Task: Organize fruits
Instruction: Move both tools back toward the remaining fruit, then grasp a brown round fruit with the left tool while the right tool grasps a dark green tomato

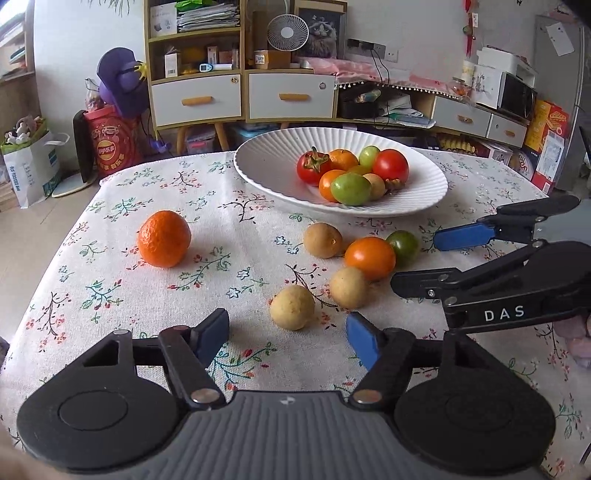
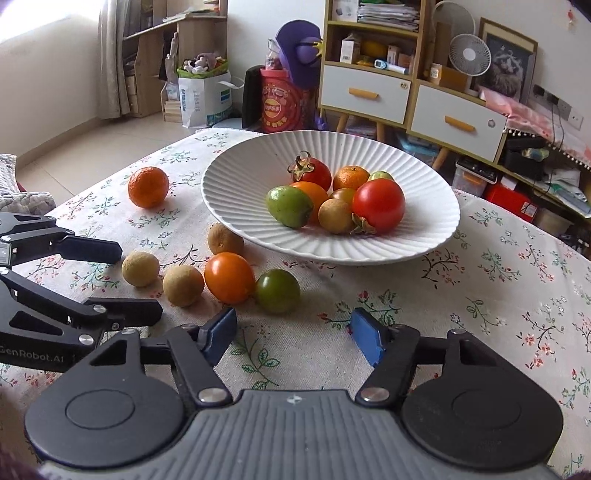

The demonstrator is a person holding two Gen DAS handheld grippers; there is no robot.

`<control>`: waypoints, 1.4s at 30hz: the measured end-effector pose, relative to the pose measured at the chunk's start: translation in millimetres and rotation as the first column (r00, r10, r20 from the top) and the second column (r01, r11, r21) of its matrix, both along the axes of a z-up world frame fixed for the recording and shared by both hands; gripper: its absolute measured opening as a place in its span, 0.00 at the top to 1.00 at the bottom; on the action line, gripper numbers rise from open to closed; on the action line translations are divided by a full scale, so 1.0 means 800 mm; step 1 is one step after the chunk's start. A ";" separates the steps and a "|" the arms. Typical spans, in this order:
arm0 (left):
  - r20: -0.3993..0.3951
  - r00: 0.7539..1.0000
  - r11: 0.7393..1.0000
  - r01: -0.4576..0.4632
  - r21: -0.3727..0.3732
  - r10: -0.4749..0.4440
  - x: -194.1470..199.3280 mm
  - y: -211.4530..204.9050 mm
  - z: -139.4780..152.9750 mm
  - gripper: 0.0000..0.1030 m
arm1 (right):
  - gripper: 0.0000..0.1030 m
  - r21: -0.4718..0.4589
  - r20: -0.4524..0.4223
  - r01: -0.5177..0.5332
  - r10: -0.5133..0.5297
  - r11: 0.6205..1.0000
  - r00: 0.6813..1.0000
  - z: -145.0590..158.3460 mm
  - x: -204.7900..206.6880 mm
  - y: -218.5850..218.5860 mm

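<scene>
White "DAS" lettering on right claw [image 1: 424,258] (left claw's view)

Both grippers: black linkage arms, round black pivot discs, ribbed grey centre body w/ small white logo, silver rivets, blue finger pads. Left gripper [image 1: 288,334]; its side reads "GenRobot.AI" in right view. Right gripper [image 2: 293,334]; "DAS" on side in left view.

plate [image 1: 258,162]: lower fruits hidden by upper ones | shelf [image 1: 195,22]: box labels too small
</scene>
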State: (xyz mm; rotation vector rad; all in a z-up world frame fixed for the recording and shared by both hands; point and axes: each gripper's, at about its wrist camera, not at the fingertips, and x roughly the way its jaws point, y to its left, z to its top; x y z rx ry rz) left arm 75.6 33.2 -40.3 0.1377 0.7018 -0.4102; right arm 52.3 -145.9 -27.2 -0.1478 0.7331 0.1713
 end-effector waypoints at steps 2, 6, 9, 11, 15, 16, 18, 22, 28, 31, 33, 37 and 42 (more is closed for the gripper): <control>0.002 1.000 1.000 -0.001 -0.003 0.001 0.000 0.000 0.000 0.38 | 0.41 0.001 0.001 -0.004 0.004 1.000 1.000 0.001 0.001 0.001; 0.005 1.000 1.000 0.003 -0.006 -0.003 0.000 -0.004 0.001 0.45 | 0.49 0.005 -0.002 -0.015 0.015 1.000 1.000 0.002 0.003 0.004; 0.007 1.000 1.000 0.005 -0.006 -0.005 0.000 -0.006 0.002 0.51 | 0.55 0.011 -0.007 -0.019 0.019 1.000 1.000 0.003 0.004 0.006; 0.007 1.000 1.000 0.006 -0.007 -0.006 0.000 -0.007 0.002 0.55 | 0.59 0.015 -0.009 -0.023 0.023 1.000 1.000 0.004 0.005 0.007; 0.008 1.000 1.000 0.012 -0.007 -0.012 0.000 -0.010 0.003 0.62 | 0.65 0.020 -0.011 -0.027 0.028 0.999 1.000 0.004 0.006 0.007; 0.007 1.000 1.000 0.013 -0.007 -0.013 0.000 -0.011 0.003 0.62 | 0.65 0.021 -0.012 -0.028 0.028 0.999 1.000 0.005 0.006 0.007; 0.007 1.000 1.000 0.012 -0.007 -0.012 0.000 -0.011 0.003 0.63 | 0.70 0.020 -0.010 -0.030 0.030 0.999 1.000 0.005 0.006 0.007; 0.004 1.000 1.000 0.003 -0.010 -0.003 0.001 -0.011 0.003 0.68 | 0.73 0.024 -0.010 -0.027 0.027 0.999 1.000 0.005 0.007 0.006; -0.002 1.000 1.000 -0.013 -0.014 0.013 0.003 -0.007 0.004 0.79 | 0.78 0.026 -0.010 -0.023 0.024 0.999 1.000 0.005 0.007 0.006; -0.007 1.000 1.000 -0.015 -0.012 0.015 0.003 -0.006 0.006 0.80 | 0.78 0.031 -0.014 -0.024 0.025 0.999 1.000 0.006 0.007 0.006; -0.010 1.000 1.000 -0.015 -0.009 0.015 0.004 -0.007 0.007 0.80 | 0.78 0.034 -0.019 -0.025 0.025 0.999 1.000 0.007 0.007 0.006; -0.019 1.000 1.000 -0.024 -0.012 0.023 0.005 -0.005 0.009 0.80 | 0.79 0.055 -0.032 -0.019 0.021 0.998 0.999 0.012 0.003 0.003; -0.023 1.000 1.000 -0.020 -0.021 0.020 0.004 -0.006 0.017 0.80 | 0.80 0.065 -0.025 -0.012 0.013 0.998 1.000 0.022 -0.007 0.001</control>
